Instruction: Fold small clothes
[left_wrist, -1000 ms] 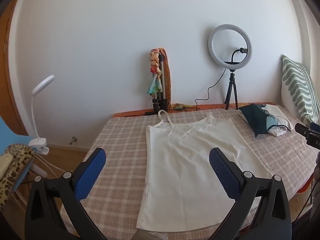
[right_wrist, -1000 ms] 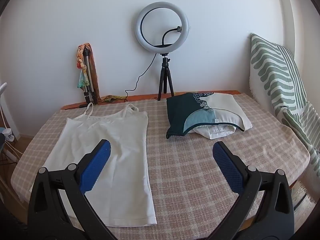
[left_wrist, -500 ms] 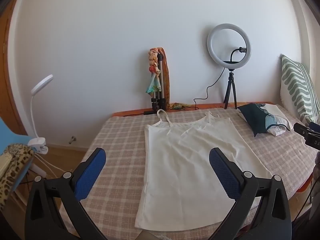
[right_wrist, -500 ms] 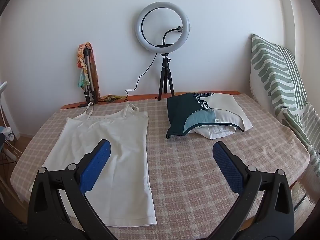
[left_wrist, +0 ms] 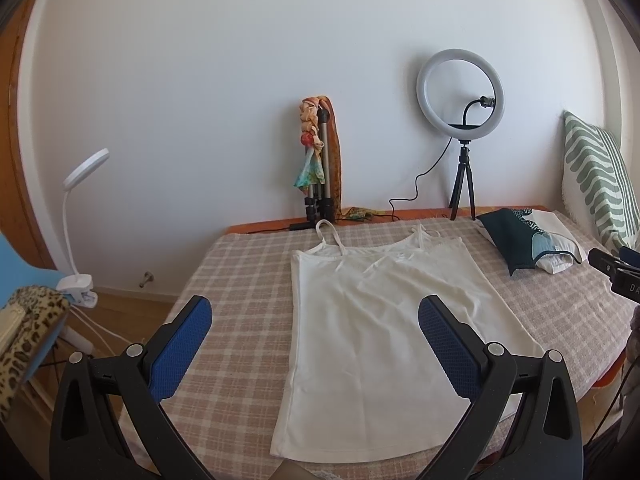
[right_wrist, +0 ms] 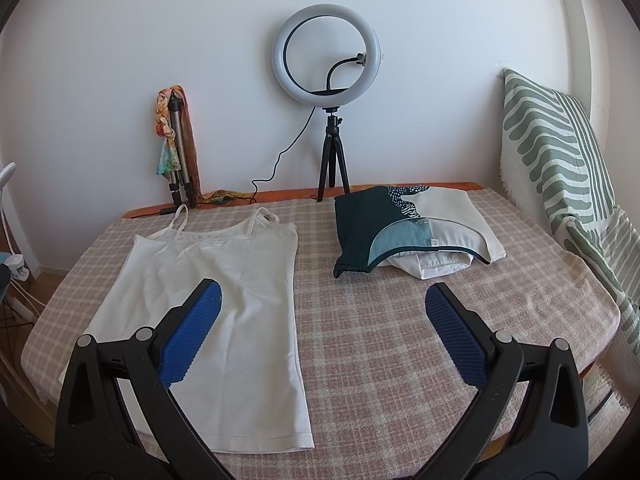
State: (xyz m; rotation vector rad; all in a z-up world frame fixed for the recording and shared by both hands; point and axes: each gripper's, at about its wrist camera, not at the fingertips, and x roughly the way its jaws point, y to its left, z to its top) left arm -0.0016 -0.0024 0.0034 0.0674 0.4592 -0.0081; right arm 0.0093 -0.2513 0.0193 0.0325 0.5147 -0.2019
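A white strappy top (left_wrist: 372, 320) (right_wrist: 224, 292) lies flat and unfolded on the checked table cover, straps toward the wall. My left gripper (left_wrist: 316, 320) hovers open above its near hem with nothing between the blue pads. In the right wrist view my right gripper (right_wrist: 322, 304) is open too, held above the cover to the right of the top, its left pad over the cloth. A small pile of folded clothes (right_wrist: 408, 236) (left_wrist: 528, 244), dark green over white, sits at the back right. Part of the right gripper's body (left_wrist: 616, 272) shows at the left view's right edge.
A ring light on a tripod (right_wrist: 328, 80) (left_wrist: 460, 120) and a folded tripod with a scarf (right_wrist: 176, 148) (left_wrist: 320, 164) stand at the wall. A green striped cushion (right_wrist: 560, 160) leans at the right. A clip lamp (left_wrist: 80, 216) and a leopard-print item (left_wrist: 28, 332) sit left of the table.
The left wrist view has shifted slightly, with the top and ring light drifting left and down a little. The right wrist view is almost unchanged. Both grippers stay open.
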